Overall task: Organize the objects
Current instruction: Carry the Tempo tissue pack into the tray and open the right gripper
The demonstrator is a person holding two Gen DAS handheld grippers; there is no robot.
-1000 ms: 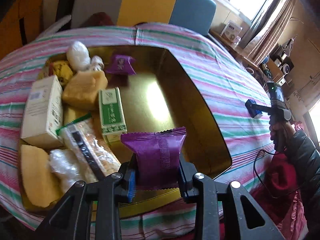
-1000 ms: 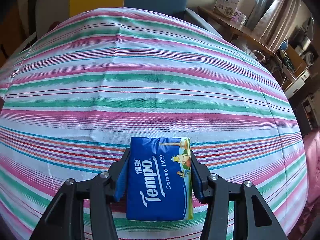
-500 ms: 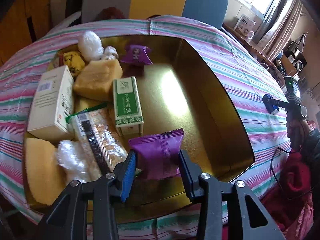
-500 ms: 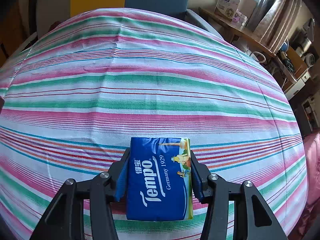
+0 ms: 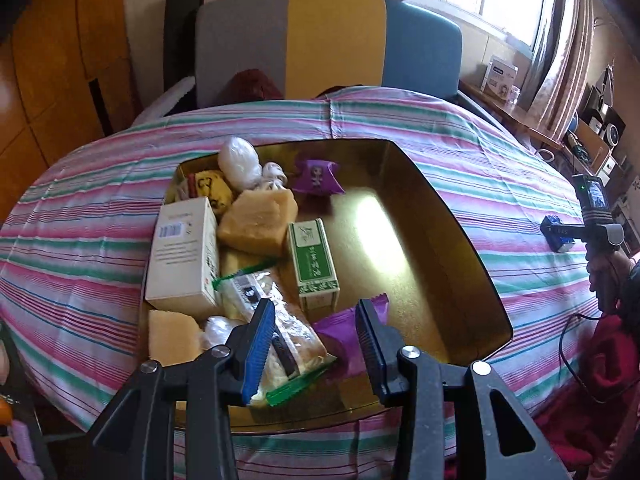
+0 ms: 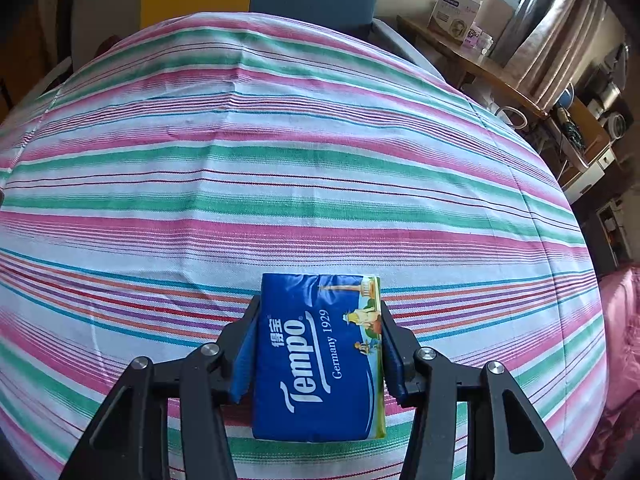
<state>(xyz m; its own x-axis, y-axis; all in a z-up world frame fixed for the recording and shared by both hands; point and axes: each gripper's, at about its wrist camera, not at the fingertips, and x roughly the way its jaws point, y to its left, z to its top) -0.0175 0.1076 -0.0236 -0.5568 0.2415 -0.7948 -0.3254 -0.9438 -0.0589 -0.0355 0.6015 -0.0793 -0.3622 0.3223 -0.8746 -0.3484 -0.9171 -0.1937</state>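
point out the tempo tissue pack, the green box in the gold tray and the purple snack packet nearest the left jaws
Tempo tissue pack [image 6: 316, 356], right wrist view, on the middle of its blue front.
Green box [image 5: 314, 262], left wrist view, on its top face.
Purple snack packet [image 5: 340, 330], left wrist view, on the wrapper showing between the jaws.

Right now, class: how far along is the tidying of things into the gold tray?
Done: boxes, sponges and a purple packet lie in the gold tray, under the open left hand-held gripper. In hand: the right hand-held gripper holds a tissue pack. Left: putting it in.

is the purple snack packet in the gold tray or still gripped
In the tray: the purple packet lies on the gold tray floor, and the left gripper pads stand clear of it.
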